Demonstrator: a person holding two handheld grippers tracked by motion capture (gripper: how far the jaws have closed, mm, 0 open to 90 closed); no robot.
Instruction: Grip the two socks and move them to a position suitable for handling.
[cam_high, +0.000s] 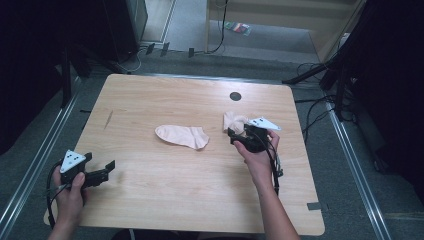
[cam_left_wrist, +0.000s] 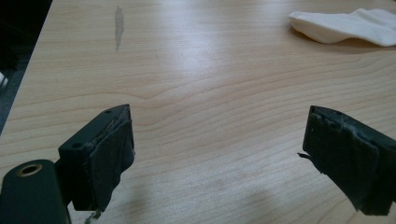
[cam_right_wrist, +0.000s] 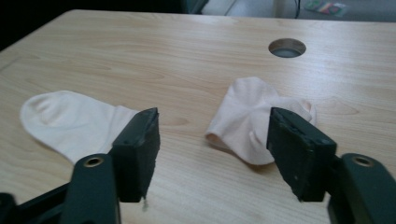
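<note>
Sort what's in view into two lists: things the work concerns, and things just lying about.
In the job:
- crumpled sock, just ahead of the open right gripper
- flat sock
- left gripper, open, waiting

Lying about:
- colourful packet on the floor
- floor cables
- table's grommet hole

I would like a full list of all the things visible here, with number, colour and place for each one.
flat sock: 1, pale peach, middle of the table.
crumpled sock: 1, pale peach, right of the flat one, just ahead of the right gripper.
table: 1, light wood, with a round hole near its far edge.
cables: several, black, floor beyond the table.
left gripper: 1, black, near left corner, open, holding nothing.
right gripper: 1, black, at the crumpled sock, open.
</note>
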